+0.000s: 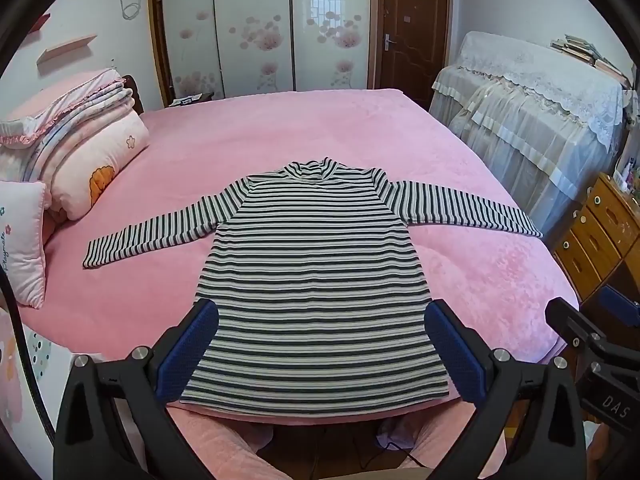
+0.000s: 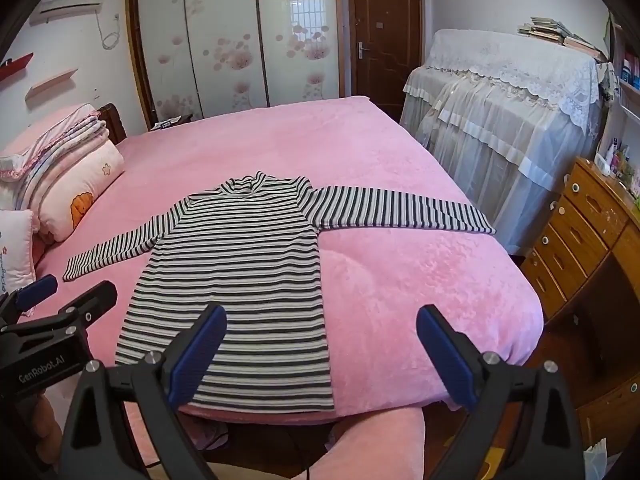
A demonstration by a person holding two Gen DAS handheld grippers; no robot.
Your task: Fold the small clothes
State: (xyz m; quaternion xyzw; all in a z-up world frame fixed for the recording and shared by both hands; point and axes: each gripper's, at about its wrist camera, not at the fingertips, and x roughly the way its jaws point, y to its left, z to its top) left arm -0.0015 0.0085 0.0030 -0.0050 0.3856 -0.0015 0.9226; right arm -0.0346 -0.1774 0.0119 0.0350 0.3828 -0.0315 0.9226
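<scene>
From your left wrist view, the black-and-white striped long-sleeved knit top (image 1: 316, 276) lies flat on the pink plush bed (image 1: 280, 132), hem at the near edge, both sleeves spread out, likely laid ready for folding; your left gripper (image 1: 320, 344) hovers above the hem, jaws spread and empty, and "DAS" reads on the right gripper (image 1: 592, 320) at right. From your right wrist view, the right gripper's jaws are spread, empty, over the top's right hem corner, and "GenRobot.AI" marks the left gripper.
</scene>
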